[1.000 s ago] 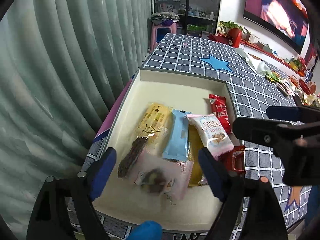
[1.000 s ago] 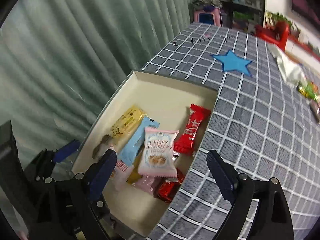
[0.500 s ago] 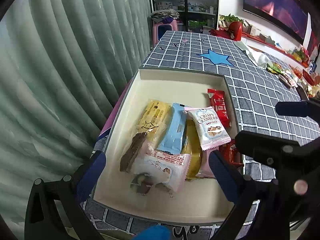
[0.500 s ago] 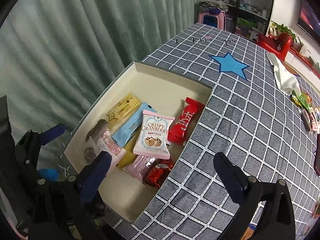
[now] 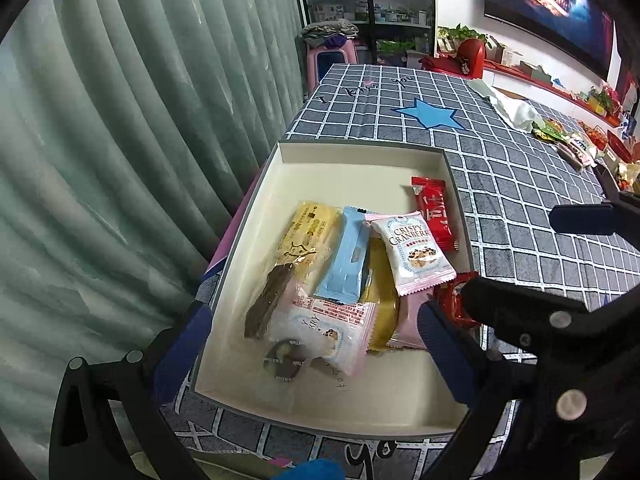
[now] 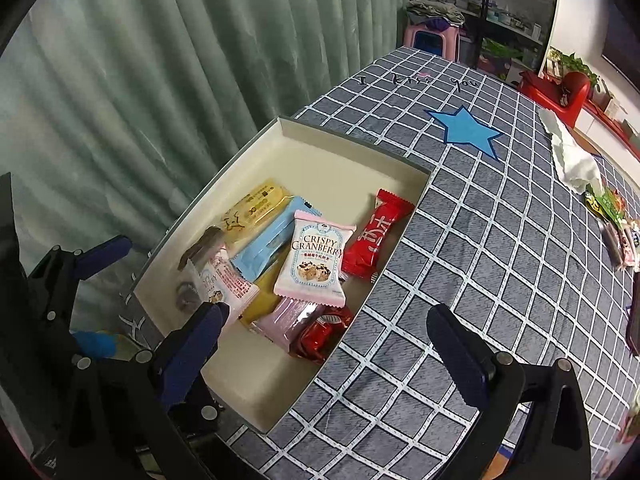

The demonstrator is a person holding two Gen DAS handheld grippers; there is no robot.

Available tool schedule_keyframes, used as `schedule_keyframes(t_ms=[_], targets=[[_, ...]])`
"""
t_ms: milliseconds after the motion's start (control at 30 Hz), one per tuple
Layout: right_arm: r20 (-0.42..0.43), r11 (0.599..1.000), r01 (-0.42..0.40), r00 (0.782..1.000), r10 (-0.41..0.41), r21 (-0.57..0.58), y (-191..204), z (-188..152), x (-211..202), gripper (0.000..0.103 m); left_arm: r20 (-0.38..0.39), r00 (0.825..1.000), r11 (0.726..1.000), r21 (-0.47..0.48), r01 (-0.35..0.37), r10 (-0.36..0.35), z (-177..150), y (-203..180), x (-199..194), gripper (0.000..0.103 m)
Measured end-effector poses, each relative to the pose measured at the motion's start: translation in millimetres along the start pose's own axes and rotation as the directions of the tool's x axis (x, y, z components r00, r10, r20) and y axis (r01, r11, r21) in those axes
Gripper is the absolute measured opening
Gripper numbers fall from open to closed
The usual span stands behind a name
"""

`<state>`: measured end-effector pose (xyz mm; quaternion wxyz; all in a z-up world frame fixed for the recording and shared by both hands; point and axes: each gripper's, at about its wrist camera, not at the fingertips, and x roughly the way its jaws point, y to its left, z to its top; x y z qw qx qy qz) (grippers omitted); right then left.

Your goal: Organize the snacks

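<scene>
A shallow cream box (image 5: 360,160) (image 6: 352,148) sits at the table's left edge and holds several snack packets. A white Crispy Cranberry packet (image 5: 412,252) (image 6: 316,260) lies on top, between a light blue packet (image 5: 348,260) (image 6: 268,244) and a red packet (image 5: 434,212) (image 6: 376,236). A yellow packet (image 5: 312,232) lies at the left. My left gripper (image 5: 312,344) is open and empty above the box's near end. My right gripper (image 6: 328,344) is open and empty above the box's near right corner.
A grey checked tablecloth with a blue star (image 6: 466,130) covers the table. Loose snacks (image 6: 616,220) and a white tissue (image 6: 572,156) lie at the far right. A green curtain (image 5: 120,120) hangs close on the left. A pink stool (image 5: 332,56) stands beyond the table.
Both grippers have pulled back and up from the box, so more of the box and table shows. The snacks in the box have not moved.
</scene>
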<state>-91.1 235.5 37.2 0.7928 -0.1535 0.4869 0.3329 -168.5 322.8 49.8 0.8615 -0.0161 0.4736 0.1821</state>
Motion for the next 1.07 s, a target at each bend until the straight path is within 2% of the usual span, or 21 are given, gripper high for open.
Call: schedule_keyframes(t_ms=[200, 300, 467, 600, 933, 1067], targets=[[0.003, 1.000, -0.003, 1.000, 0.003, 0.004, -4, -4, -4, 0.103, 0.001, 1.000, 1.000, 0.008, 0.002, -0.002, -1, -5, -6, 0.103], [0.007, 1.000, 0.001, 1.000, -0.001, 0.011, -6, -5, -7, 0.103, -0.021, 0.999, 1.000, 0.007, 0.026, -0.026, -1, -7, -7, 0.103], [0.013, 1.000, 0.020, 1.000, -0.020, 0.001, -7, -7, -11, 0.103, -0.133, 0.988, 0.996, -0.021, 0.081, -0.083, -1, -4, 0, 0.103], [0.019, 0.998, 0.051, 0.999, -0.050, -0.037, -1, -8, -14, 0.103, -0.195, 0.975, 0.994, -0.052, 0.094, -0.102, -3, 4, 4, 0.103], [0.003, 0.998, 0.035, 0.999, -0.035, -0.059, 8, -5, -7, 0.103, -0.205, 0.976, 0.996, -0.064, 0.062, -0.074, -9, 16, 4, 0.103], [-0.003, 0.998, 0.026, 1.000, -0.026, -0.058, 9, -6, -6, 0.103, -0.170, 0.983, 0.998, -0.037, 0.059, -0.065, -12, 14, -2, 0.103]])
